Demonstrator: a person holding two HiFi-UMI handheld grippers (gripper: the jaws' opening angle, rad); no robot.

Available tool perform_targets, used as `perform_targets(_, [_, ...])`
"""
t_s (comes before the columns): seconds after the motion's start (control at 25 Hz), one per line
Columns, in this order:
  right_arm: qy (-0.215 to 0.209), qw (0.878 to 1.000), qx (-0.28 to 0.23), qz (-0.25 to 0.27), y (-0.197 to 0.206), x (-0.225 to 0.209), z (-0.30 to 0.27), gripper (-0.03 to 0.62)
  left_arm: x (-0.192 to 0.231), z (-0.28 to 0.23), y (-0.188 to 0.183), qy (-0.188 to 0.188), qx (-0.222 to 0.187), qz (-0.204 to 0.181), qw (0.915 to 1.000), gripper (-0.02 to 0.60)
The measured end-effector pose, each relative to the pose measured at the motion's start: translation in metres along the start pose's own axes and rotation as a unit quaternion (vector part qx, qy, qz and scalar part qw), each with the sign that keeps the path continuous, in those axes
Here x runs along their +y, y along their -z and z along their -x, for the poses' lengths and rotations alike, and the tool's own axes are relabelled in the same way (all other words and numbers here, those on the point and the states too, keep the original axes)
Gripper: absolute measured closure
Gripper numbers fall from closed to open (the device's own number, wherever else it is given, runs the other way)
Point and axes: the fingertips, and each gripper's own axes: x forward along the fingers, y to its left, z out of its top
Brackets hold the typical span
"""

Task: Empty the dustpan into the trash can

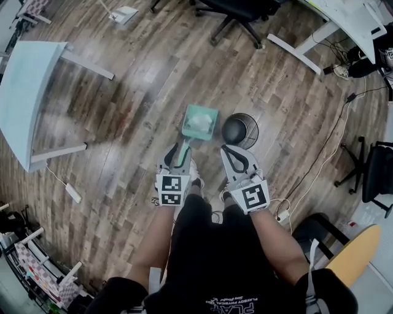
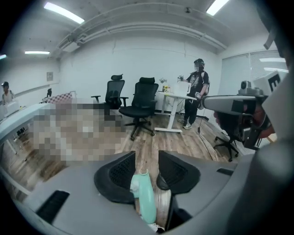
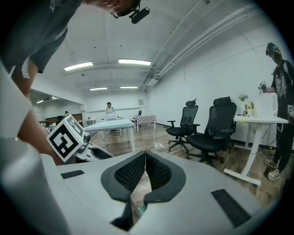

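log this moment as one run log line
left gripper: open, dustpan handle between jaws | right gripper: shut, empty | dustpan: on floor beside trash can

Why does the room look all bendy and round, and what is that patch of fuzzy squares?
Left gripper view: the wide lens curves the ceiling lights and darkens the corners, and the fuzzy squares are a mosaic laid over afterwards, not part of the room. Right gripper view: the same bending and dark corners. Head view: the floorboards bulge round the dustpan, and it is sharp in the middle.
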Motion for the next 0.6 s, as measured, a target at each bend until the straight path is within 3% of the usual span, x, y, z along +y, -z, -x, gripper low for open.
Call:
perform_targets(0.16, [0.013,1.0,0.017,-0.019,0.017,-0.002,0.004,0.569,-0.001,-0.017,0.022,0.012,0.036,0.006,0.9993,0.397])
perform_targets(0.28, [0.014,0.999,0.031,-0.02,0.027,-0.005,0.004,0.569,-0.005,-0.034,0.037,0.031,0.057,-0.013,0.9978,0.358])
perform_targets(0.6, [0.015,0.998,0.054,-0.022,0.057,-0.005,-0.002,0.569,0.001,-0.073,0.074,0.041,0.115,-0.007,0.9925,0.336])
